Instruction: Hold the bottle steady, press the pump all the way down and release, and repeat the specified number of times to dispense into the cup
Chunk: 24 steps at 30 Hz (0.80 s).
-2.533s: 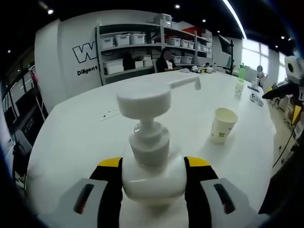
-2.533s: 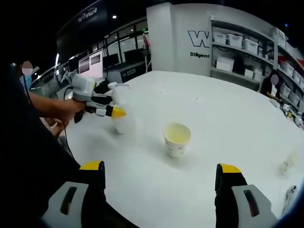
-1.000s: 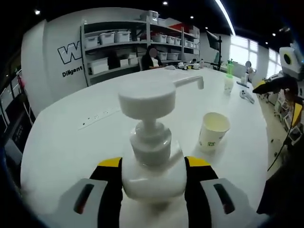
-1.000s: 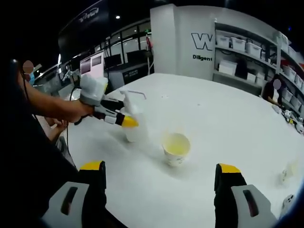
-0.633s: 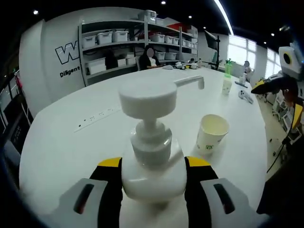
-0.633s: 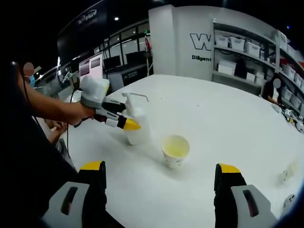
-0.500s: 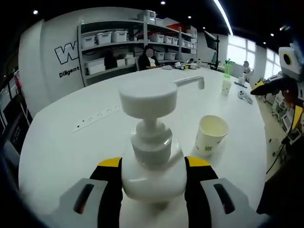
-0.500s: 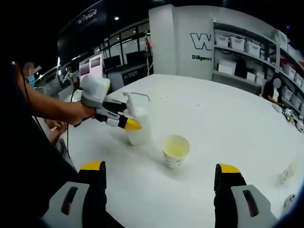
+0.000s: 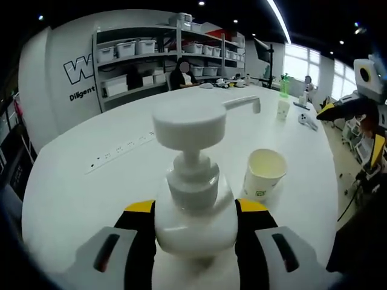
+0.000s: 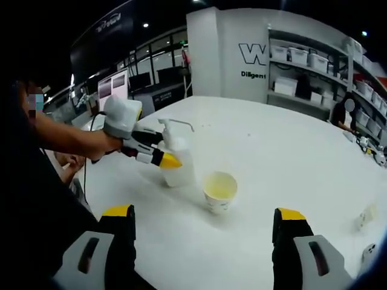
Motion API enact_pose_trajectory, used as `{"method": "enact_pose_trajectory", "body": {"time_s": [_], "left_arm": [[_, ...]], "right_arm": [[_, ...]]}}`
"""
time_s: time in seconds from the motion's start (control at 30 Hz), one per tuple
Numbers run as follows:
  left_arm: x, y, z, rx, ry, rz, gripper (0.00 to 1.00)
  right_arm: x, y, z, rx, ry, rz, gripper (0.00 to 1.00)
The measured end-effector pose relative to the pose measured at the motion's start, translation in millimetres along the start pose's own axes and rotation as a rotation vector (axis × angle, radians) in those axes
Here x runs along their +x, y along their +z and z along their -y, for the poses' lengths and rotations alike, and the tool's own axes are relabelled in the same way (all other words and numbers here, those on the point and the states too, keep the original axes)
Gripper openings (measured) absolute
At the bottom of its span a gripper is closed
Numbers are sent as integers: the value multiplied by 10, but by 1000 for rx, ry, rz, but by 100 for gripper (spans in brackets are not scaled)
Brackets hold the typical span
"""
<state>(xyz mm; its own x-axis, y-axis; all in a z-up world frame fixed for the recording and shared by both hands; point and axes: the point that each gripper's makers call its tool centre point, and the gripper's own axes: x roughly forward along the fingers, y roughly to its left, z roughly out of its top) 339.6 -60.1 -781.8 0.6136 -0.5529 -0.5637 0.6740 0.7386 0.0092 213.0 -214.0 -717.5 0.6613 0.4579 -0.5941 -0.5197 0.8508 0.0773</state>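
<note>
Bottle [image 9: 195, 217] pinched by left tongs [image 9: 195, 225] at body, kept steady on table [image 9: 84, 187]; spout aimed toward cup [image 9: 263, 174], standing at 2 o'clock. Pump [image 9: 189, 122] seen raised. Right tongs [image 10: 202, 232] spread wide, nothing held, well apart from pump.

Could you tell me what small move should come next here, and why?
Probably slide the pump bottle, held by the left gripper, closer so its spout sits over the paper cup. The spout tip looks short of the cup's rim, and the right gripper hangs open, well back from the pump head.
</note>
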Motion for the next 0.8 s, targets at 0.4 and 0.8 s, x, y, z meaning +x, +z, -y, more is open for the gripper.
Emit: {"method": "enact_pose_trajectory", "body": {"time_s": [0.4, 0.8], "left_arm": [[19, -1, 30, -3, 1, -14, 48], [70, 29, 107, -5, -11, -21, 48]], "right_arm": [[-92, 92, 69, 25, -33, 35, 95], [-59, 151, 24, 11, -22, 44, 95]]}}
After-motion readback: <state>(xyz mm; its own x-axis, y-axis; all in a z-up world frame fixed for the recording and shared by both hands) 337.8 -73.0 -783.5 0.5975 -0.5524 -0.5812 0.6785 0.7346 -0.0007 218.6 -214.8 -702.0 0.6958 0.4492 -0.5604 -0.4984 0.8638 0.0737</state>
